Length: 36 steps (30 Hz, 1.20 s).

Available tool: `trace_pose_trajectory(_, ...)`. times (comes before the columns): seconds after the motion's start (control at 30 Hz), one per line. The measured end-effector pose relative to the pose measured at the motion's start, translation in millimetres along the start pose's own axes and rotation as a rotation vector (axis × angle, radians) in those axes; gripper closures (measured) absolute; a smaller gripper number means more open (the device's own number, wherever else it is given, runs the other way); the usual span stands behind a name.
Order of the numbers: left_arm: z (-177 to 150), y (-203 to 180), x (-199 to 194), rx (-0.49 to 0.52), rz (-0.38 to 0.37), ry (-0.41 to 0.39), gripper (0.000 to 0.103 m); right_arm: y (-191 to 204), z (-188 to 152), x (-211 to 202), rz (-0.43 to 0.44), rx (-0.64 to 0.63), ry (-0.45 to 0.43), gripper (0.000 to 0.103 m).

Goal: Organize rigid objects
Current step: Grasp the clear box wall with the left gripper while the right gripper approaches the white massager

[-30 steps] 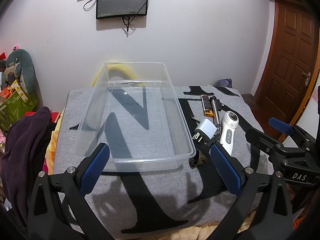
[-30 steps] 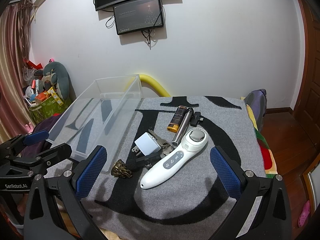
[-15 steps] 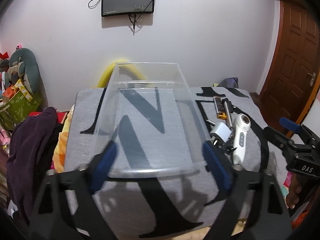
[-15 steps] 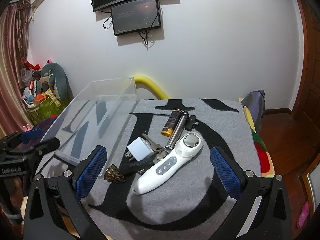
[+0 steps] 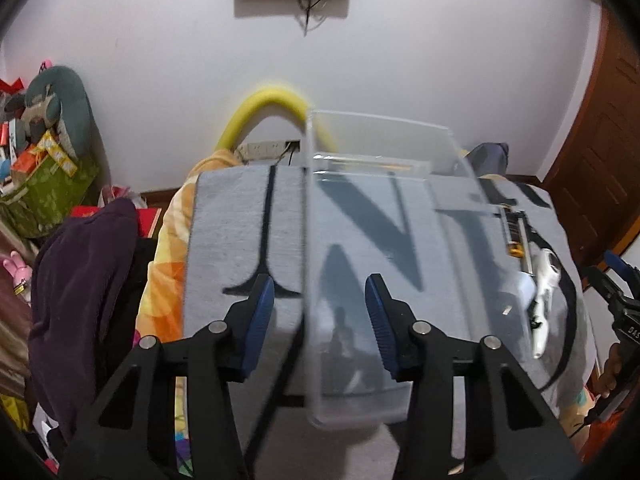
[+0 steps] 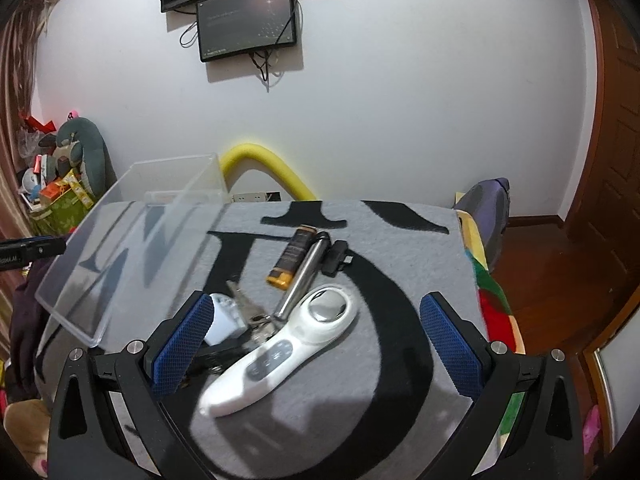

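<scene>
The clear plastic bin (image 5: 384, 216) is set on the grey blanket (image 6: 392, 248), its left wall straddled by the closing left tongs (image 5: 320, 312), pads not yet pressed on it. To its right a white handheld device (image 6: 288, 344), charger (image 6: 224, 320) and metal tube (image 6: 308, 268) are clustered between the wide-spread right tongs (image 6: 316, 340)

left tool (image 5: 320, 316) narrowed astride clear bin (image 5: 384, 240) wall
</scene>
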State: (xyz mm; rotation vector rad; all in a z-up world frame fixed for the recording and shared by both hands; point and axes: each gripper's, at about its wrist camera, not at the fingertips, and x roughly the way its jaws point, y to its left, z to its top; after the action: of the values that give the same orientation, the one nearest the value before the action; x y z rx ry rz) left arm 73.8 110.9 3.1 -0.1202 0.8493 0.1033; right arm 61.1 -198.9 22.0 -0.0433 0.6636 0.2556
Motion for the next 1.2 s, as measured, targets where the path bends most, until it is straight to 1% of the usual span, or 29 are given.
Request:
trace_pose_trajectory(0.03,2.6,5.6,5.6,-0.01,-0.01,0.021,0.056,-2.0,1.6,3.0,0.0,-0.002,0.003,0.0)
trace_pose_trajectory(0.1,5.6,11.3,14.3,-0.021,-0.024,0.052,0.06,-4.6,4.7,9.8,-0.002,-0.01,0.012,0.0)
trace_pose_trajectory(0.13,6.9,13.2,19.1,-0.024,-0.032,0.068,0.064,-5.3,5.8,13.0,-0.004,-0.013,0.017,0.0)
trace_pose_trajectory(0.2,8.5,12.7,26.5,-0.028,-0.043,0.094,0.066,-7.3,10.4,24.0,0.003,-0.015,0.037,0.0)
trace_pose_trajectory(0.23,8.9,12.4,30.0,-0.027,-0.05,0.105,0.068,-6.6,11.3,28.2,0.004,-0.016,0.047,0.002)
trace_pose_trajectory(0.27,9.5,11.4,32.9,-0.024,-0.054,0.114,0.074,-6.5,13.3,33.4,0.005,-0.017,0.058,0.005)
trace_pose_trajectory(0.37,9.2,8.0,39.2,-0.014,-0.064,0.13,0.081,-5.5,20.0,50.6,0.009,-0.027,0.094,0.013)
trace_pose_trajectory(0.4,9.7,5.9,39.8,-0.012,-0.065,0.132,0.082,-6.1,21.1,54.4,0.01,-0.024,0.101,0.014)
trace_pose_trajectory(0.47,8.9,4.3,42.4,-0.007,-0.065,0.135,0.09,-7.5,20.4,58.8,0.025,-0.012,0.11,0.014)
trace_pose_trajectory(0.53,8.4,3.6,46.3,-0.008,-0.068,0.146,0.091,-8.5,16.0,60.7,0.043,-0.002,0.125,0.014)
trace_pose_trajectory(0.6,9.5,3.4,49.4,-0.012,-0.071,0.154,0.094,-9.4,11.2,62.4,0.045,0.004,0.141,0.019)
trace_pose_trajectory(0.63,9.1,3.5,49.9,-0.015,-0.067,0.153,0.095,-10.3,9.1,63.1,0.044,0.007,0.148,0.023)
trace_pose_trajectory(0.7,9.5,3.6,50.3,-0.02,-0.068,0.153,0.095,-15.5,4.9,66.1,0.042,0.028,0.166,0.026)
trace_pose_trajectory(0.77,9.1,4.4,49.8,-0.022,-0.066,0.152,0.097,-20.0,2.2,68.5,0.048,0.047,0.182,0.032)
trace_pose_trajectory(0.83,8.9,4.4,49.9,-0.022,-0.066,0.151,0.097,-23.3,-0.8,71.4,0.056,0.057,0.2,0.036)
trace_pose_trajectory(1.03,9.2,5.9,51.1,-0.024,-0.061,0.148,0.098,-22.6,-3.6,76.5,0.084,0.051,0.223,0.038)
trace_pose_trajectory(1.1,9.1,5.3,51.2,-0.022,-0.06,0.148,0.098,-21.4,-3.6,79.1,0.099,0.051,0.231,0.041)
trace_pose_trajectory(1.2,9.0,5.1,50.9,-0.024,-0.06,0.147,0.098,-20.2,-3.8,84.6,0.128,0.059,0.25,0.05)
